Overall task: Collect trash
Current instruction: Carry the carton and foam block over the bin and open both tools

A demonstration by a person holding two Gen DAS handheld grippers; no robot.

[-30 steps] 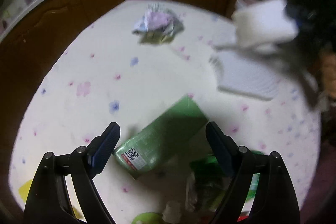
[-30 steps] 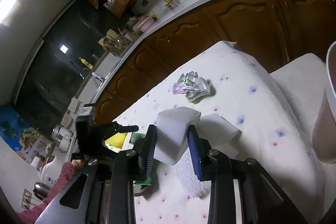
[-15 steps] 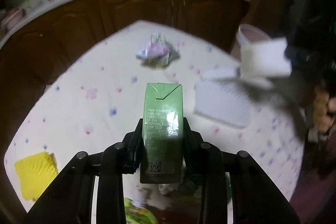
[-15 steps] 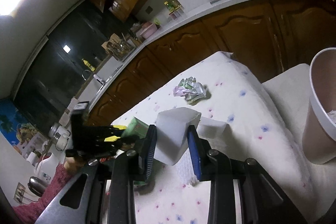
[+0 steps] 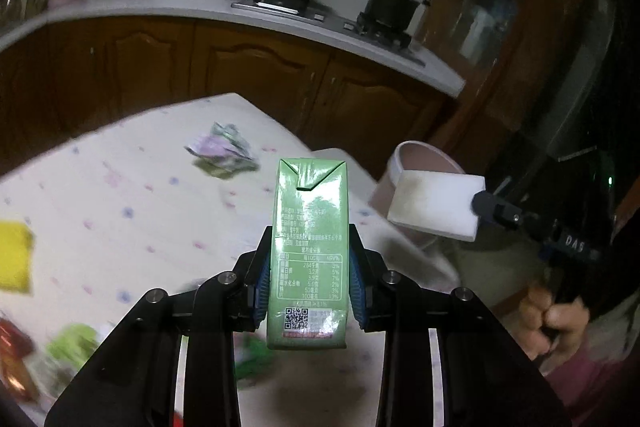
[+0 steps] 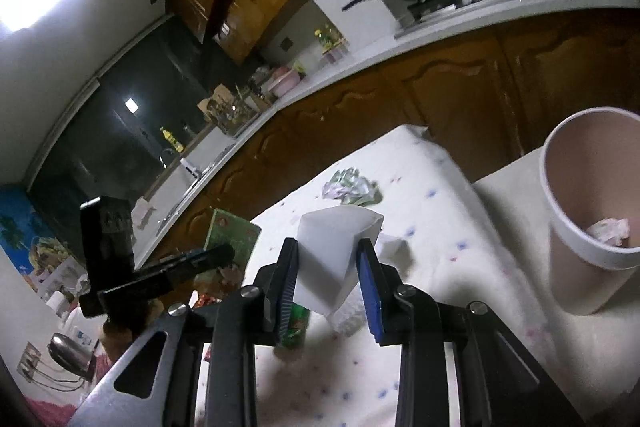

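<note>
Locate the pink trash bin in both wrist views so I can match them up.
Left wrist: the pink trash bin sits right of centre, partly behind the white foam block.
Right wrist: at the far right edge, beside the table.
Shared landmark: crumpled wrapper on the tablecloth.

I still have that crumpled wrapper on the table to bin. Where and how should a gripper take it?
Come down from above on the crumpled wrapper and pinch across its raised, bunched middle. It lies low and irregular on the tablecloth, apart from other things, so its thin edges offer little to clamp.
</note>
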